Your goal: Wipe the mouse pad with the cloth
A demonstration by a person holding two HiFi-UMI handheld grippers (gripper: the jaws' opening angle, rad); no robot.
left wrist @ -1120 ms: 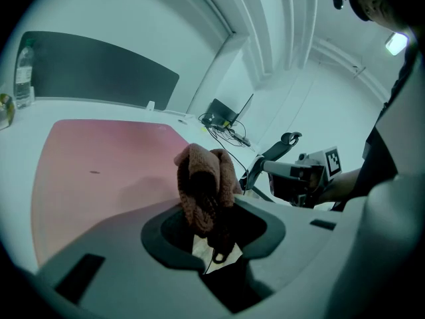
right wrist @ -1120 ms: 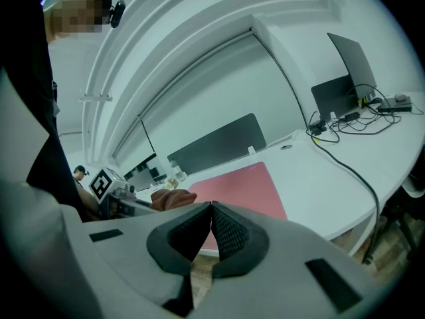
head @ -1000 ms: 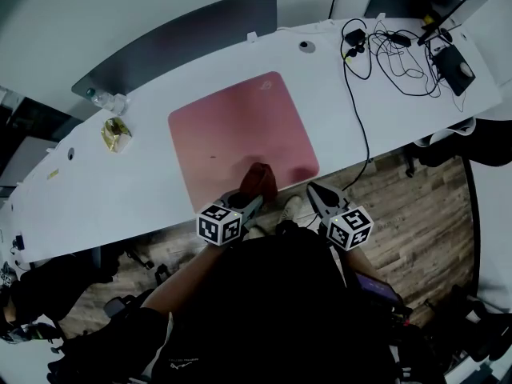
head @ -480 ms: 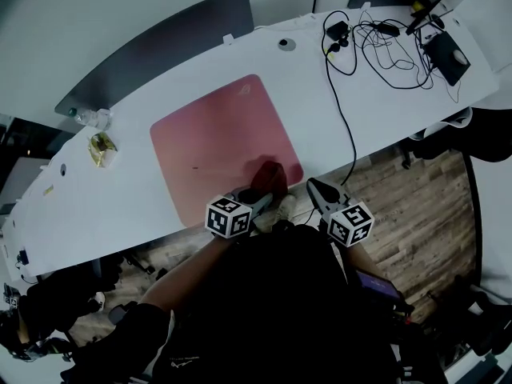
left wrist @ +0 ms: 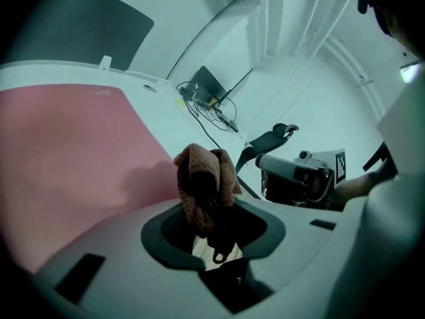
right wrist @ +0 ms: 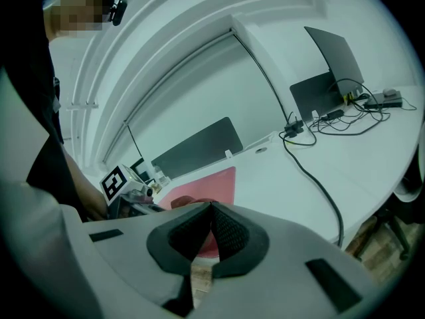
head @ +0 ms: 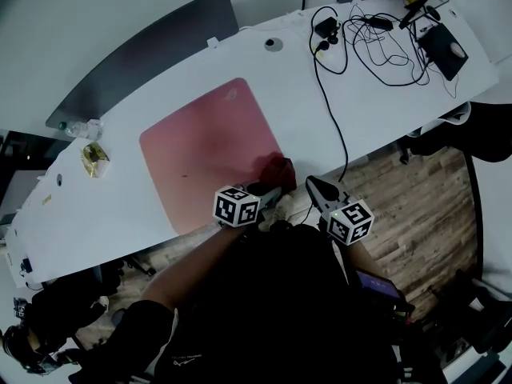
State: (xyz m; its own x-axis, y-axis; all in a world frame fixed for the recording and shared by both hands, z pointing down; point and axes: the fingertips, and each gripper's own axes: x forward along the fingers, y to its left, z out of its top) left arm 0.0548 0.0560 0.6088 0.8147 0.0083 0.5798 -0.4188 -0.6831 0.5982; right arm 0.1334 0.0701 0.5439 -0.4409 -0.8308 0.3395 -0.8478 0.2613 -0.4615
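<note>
The pad [head: 208,154] is pink. The cloth [head: 276,170], at 4 o'clock on it, is rusty red-brown. The table [head: 384,94] is white. The cables [head: 328,110] at 1 o'clock are black. The floor [head: 416,190] is brown wood in stripes. The left gripper [head: 270,190] and right gripper [head: 314,186] are grey, with black-and-white square marks on their cubes.

The person wears a black top [head: 264,310]. The grey left hand-held gripper [head: 270,190] and right hand-held gripper [head: 313,184] carry white cubes with black square markers.

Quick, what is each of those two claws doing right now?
The left gripper is shut on the cloth.
The right gripper is shut, holding nothing.
</note>
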